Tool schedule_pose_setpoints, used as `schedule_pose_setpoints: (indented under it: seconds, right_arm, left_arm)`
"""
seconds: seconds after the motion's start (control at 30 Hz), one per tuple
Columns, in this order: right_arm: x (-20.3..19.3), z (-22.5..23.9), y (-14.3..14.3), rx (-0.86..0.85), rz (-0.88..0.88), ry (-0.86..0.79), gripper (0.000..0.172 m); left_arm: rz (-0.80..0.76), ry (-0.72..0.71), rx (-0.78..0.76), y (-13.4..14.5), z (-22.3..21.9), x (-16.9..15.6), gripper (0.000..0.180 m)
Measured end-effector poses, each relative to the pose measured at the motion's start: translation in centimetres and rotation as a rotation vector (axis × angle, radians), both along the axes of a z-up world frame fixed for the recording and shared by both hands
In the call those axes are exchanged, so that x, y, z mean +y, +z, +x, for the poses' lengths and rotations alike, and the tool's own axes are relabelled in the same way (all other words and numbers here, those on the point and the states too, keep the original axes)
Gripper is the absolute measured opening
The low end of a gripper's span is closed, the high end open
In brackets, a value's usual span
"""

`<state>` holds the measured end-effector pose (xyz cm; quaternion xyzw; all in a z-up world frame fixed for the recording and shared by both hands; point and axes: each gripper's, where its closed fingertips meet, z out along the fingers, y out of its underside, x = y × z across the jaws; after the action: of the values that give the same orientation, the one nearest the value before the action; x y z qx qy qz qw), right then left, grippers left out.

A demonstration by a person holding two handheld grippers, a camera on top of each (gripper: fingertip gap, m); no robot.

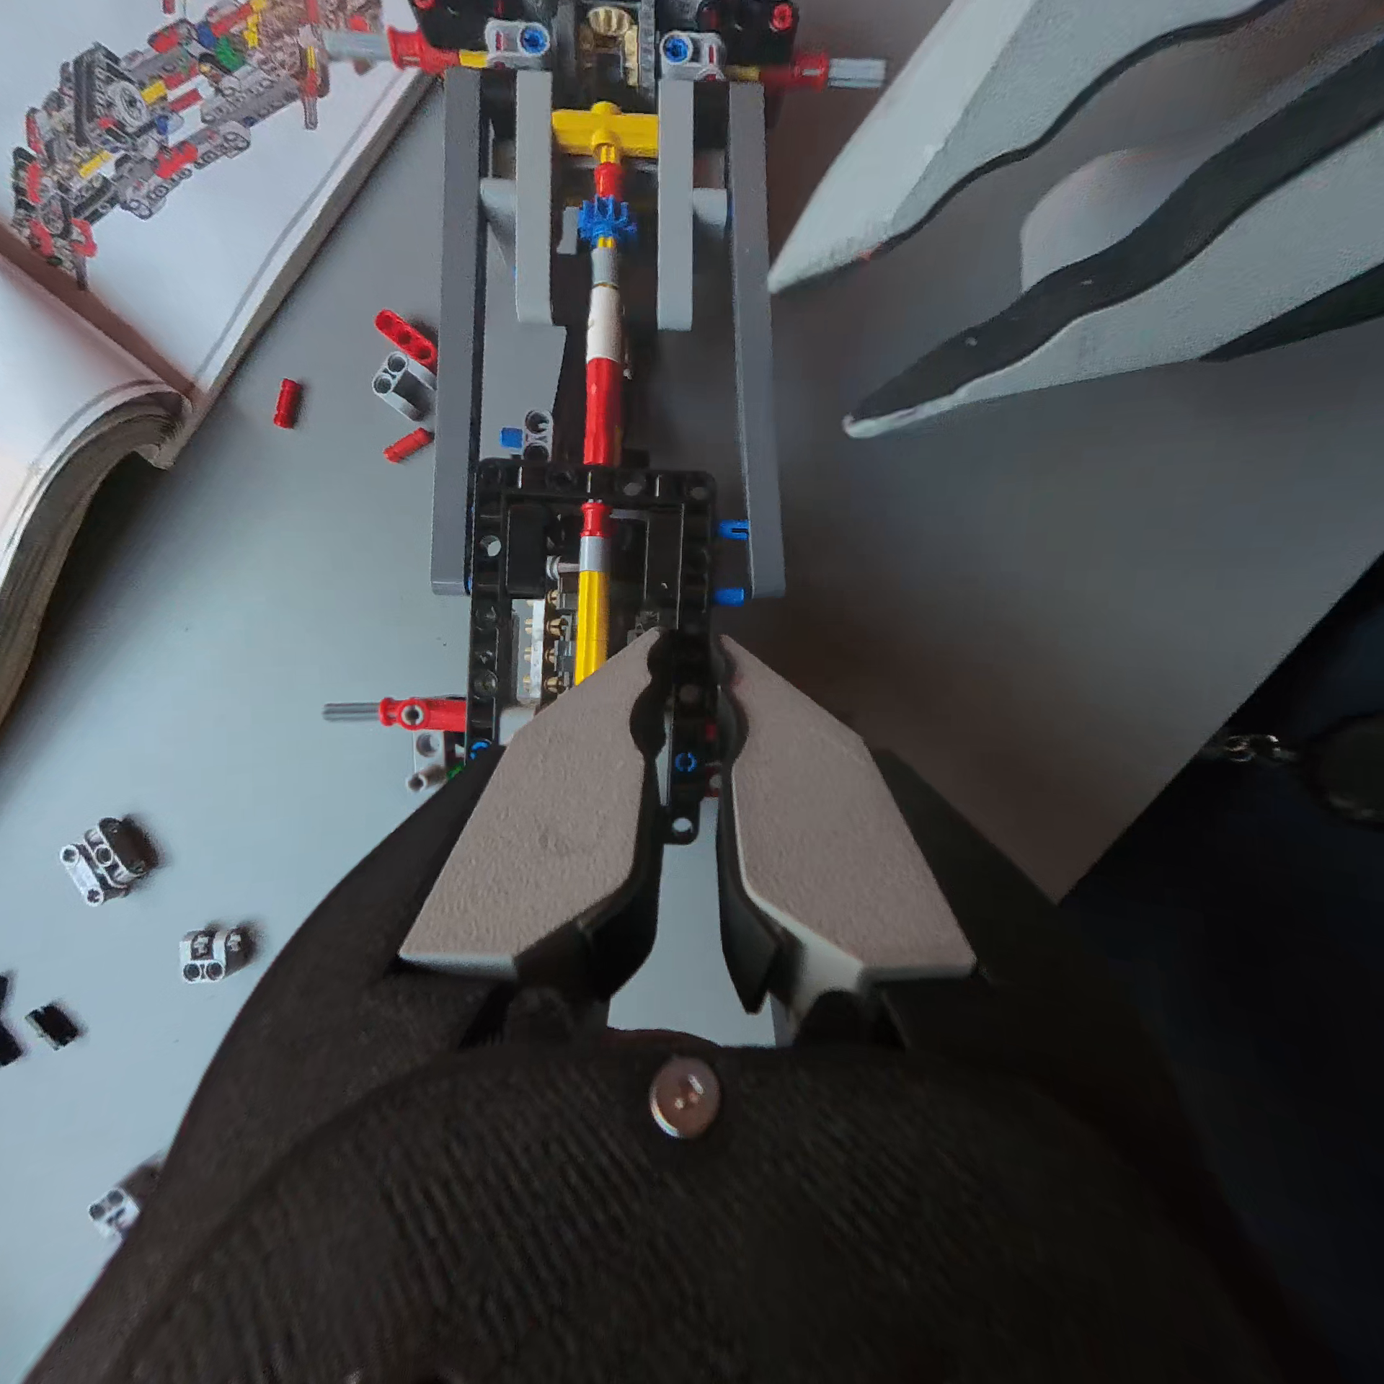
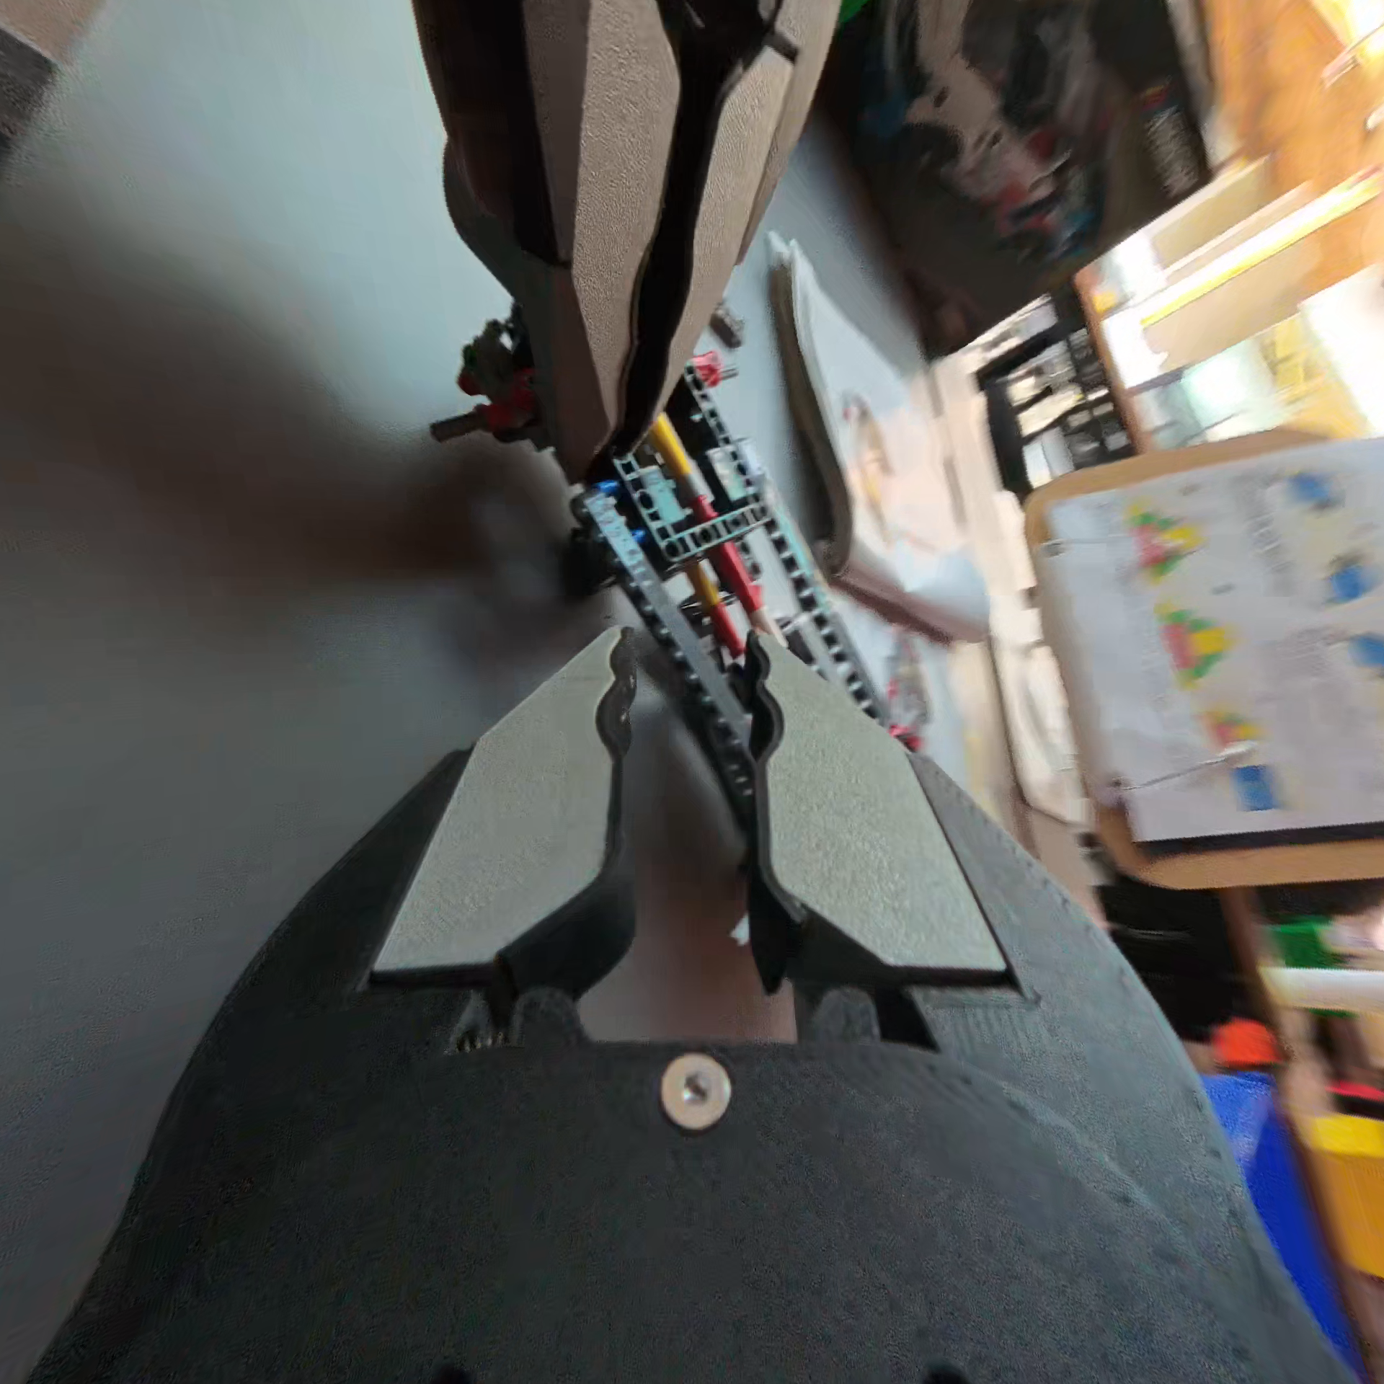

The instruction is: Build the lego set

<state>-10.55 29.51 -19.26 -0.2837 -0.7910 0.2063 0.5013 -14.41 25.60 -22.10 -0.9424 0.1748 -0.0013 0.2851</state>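
Grey table [image 1: 225, 636] carried everything. Open instruction booklet [image 1: 112, 337] lay at the far left of it. A long brick-built chassis [image 1: 606, 337], grey side beams around a red-and-yellow central shaft, ran down the middle of the table.

Left gripper [image 1: 689, 644] was closed on the black frame beam [image 1: 689, 696] at the chassis's near end, both pads against it. Right gripper [image 2: 689, 651] stood parted beside the dark grey side beam [image 2: 704, 696]: the beam ran along one finger, with a clear gap to the other, so nothing was clamped there.

Loose small pieces, a red pin [image 1: 287, 402] and grey connectors [image 1: 108, 857], lay scattered left of the chassis.

Risk, as judged: with a one-ended hold, the long chassis could pivot or flex and joints could pop. A swing could also sweep the loose pieces off the table.
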Motion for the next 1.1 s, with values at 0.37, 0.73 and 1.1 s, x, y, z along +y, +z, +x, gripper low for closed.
schedule_pose_setpoints:
  seconds: [0.37,0.73,1.1]
  right_arm:
    - [-2.4,-1.5,-1.8,-0.014,0.222,0.068,0.005]
    - [0.2,-1.5,-1.8,-0.238,0.175,0.067,0.037]
    - [-2.2,-3.1,-2.1,-0.155,0.319,0.138,0.018]
  left_arm:
    - [0.084,-0.059,-0.012,0.0,-0.4,0.7,0.006]
    - [0.11,-0.279,0.068,0.1,-1.3,1.1,0.006]
    - [0.121,-0.258,0.013,0.1,-1.4,1.4,0.006]
